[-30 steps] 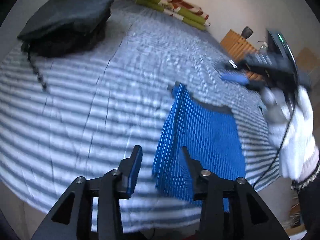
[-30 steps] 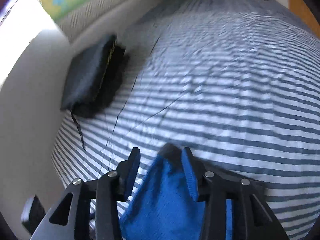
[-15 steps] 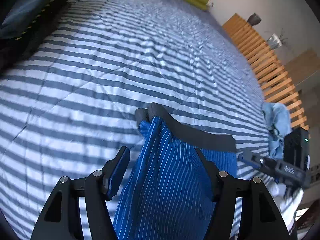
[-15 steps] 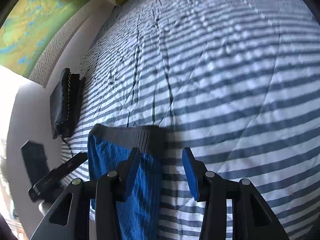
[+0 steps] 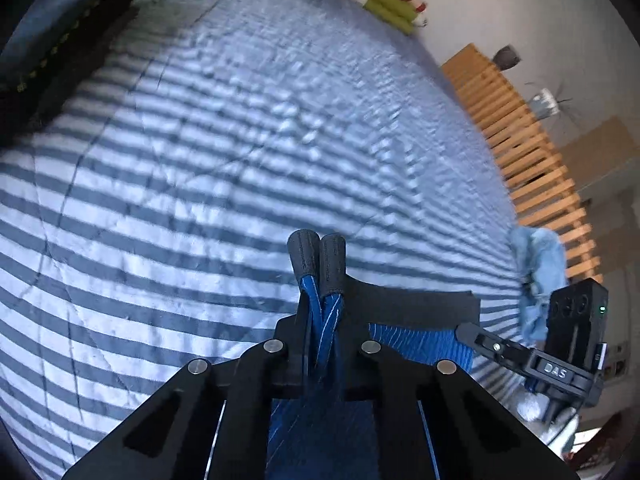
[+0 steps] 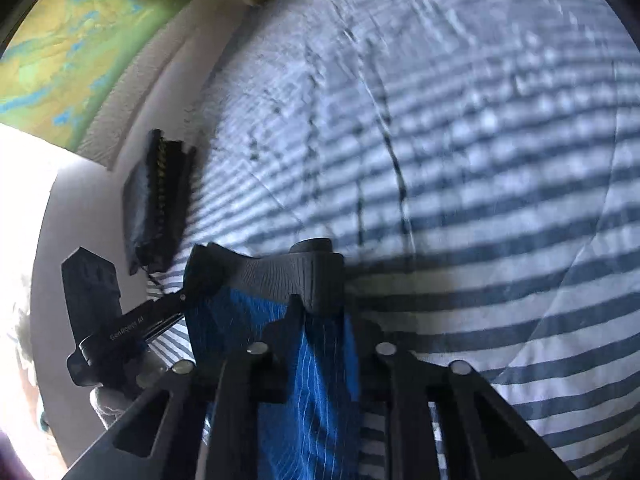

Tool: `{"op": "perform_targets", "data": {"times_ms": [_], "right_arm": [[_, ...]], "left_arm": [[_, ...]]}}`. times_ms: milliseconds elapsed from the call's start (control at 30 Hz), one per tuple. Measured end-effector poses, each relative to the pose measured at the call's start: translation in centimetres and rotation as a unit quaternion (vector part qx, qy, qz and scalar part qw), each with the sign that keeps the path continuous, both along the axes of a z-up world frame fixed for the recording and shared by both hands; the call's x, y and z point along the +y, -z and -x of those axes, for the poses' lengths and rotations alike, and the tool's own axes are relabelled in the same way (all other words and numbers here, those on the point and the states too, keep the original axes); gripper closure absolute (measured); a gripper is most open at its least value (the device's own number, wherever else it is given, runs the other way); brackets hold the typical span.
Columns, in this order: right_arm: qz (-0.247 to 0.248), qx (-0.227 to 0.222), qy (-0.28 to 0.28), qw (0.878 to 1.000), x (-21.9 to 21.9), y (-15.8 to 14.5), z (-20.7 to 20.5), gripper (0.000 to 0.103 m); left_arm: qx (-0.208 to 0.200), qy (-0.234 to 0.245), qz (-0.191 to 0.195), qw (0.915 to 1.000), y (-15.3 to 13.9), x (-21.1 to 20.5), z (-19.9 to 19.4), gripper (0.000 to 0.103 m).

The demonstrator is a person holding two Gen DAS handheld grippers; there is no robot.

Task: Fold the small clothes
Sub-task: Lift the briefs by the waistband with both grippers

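While the blue striped shorts (image 5: 416,340) lie on the striped bedcover (image 5: 200,200), the left gripper (image 5: 320,304) and right gripper (image 6: 320,308) are closing, nearly together, each pinching the grey waistband (image 6: 280,276)

Only two pieces of lettering can be read, and both stand on the handheld rigs. In the left wrist view, the right tongs (image 5: 464,330) reach in from the lower right edge, and the black body behind their fingers carries the raised white letters "DAS". In the right wrist view, the left tongs (image 6: 192,294) come in from the left, and along the black bar of their frame runs small white print that looks like "GenRobot AI", though blur makes the middle letters uncertain. Nothing readable shows on the blue striped shorts (image 6: 316,380), the striped bed cover (image 5: 200,184) or the wall picture (image 6: 72,48)
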State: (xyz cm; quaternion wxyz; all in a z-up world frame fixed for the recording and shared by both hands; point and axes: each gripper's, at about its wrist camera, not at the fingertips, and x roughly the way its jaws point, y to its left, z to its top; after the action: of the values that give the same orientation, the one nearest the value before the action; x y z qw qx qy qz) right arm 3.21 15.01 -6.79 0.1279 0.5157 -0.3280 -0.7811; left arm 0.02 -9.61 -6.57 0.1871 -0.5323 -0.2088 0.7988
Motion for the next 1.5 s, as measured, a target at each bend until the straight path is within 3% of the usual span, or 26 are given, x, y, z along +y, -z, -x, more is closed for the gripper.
{"op": "perform_targets", "data": {"times_ms": [133, 267, 400, 500, 567, 667, 800, 900, 1067, 1300, 1500], "right_arm": [[-0.027, 0.056, -0.004, 0.998, 0.4, -4.4, -0.2, 0.092], [-0.085, 0.136, -0.015, 0.987, 0.4, -10.7, 0.1, 0.092], [-0.161, 0.226, -0.026, 0.96, -0.2, -17.4, -0.6, 0.092], [-0.212, 0.271, -0.043, 0.938, -1.0, -19.6, -2.3, 0.092], [-0.221, 0.279, -0.052, 0.933, -1.0, -19.0, -3.7, 0.092], [-0.216, 0.269, -0.08, 0.935, -1.2, -15.5, -7.2, 0.092], [-0.208, 0.219, -0.111, 0.947, -2.1, -8.3, -12.5, 0.092], [-0.195, 0.199, -0.118, 0.953, -2.1, -4.8, -15.6, 0.092], [-0.195, 0.185, -0.118, 0.956, -1.5, -2.1, -18.3, 0.092], [-0.183, 0.203, -0.123, 0.954, -0.8, -2.6, -20.7, 0.092], [-0.19, 0.187, -0.146, 0.953, -0.7, -1.4, -21.9, 0.092]], "left_arm": [[0.058, 0.004, -0.016, 0.9982, -5.2, 0.1, -0.3, 0.096], [0.136, 0.01, -0.011, 0.9907, -11.7, 0.7, -0.4, 0.095], [0.225, 0.018, -0.001, 0.9743, -17.3, 1.7, -2.2, 0.096], [0.257, 0.039, 0.004, 0.9656, -17.8, 1.9, -4.9, 0.096], [0.252, 0.062, 0.015, 0.9657, -15.9, 2.2, -7.4, 0.095], [0.214, 0.094, 0.028, 0.972, -10.9, 2.7, -11.3, 0.096], [0.166, 0.131, 0.062, 0.9754, -3.9, 3.6, -16.1, 0.096], [0.154, 0.151, 0.081, 0.9732, -1.1, 4.3, -18.6, 0.095], [0.168, 0.167, 0.092, 0.9671, 0.1, 4.7, -21.6, 0.095], [0.213, 0.185, 0.118, 0.9519, -1.3, 6.1, -23.9, 0.095], [0.208, 0.205, 0.134, 0.947, -0.5, 6.8, -24.8, 0.095]]}}
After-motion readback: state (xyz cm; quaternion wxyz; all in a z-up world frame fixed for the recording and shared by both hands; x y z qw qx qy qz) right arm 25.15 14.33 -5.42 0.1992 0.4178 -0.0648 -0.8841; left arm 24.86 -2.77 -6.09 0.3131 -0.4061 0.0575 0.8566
